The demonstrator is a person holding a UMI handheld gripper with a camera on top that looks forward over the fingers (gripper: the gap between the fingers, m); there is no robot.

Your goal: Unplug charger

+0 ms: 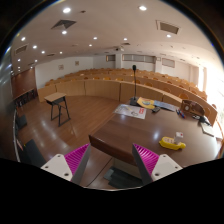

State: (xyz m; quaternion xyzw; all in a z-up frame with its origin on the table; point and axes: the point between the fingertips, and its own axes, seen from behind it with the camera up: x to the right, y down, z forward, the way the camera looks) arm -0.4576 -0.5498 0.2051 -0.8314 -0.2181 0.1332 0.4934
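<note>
My gripper [112,162] is open and empty, and its magenta pads [76,158] stand wide apart. It is held above the near corner of a brown wooden desk [125,133], which runs ahead of the fingers and to the right. A yellow object [172,143] lies on the desk just beyond the right finger. Further along the desk are a white sheet [131,112], another yellow object [147,103] and some dark items [187,111]. I cannot make out a charger or a socket among them.
This is a lecture hall with curved rows of wooden benches [100,88] at the back. A microphone stand [134,78] rises behind the desk. A small table [57,103] stands on the wooden floor to the left. A dark step lies below, between the fingers.
</note>
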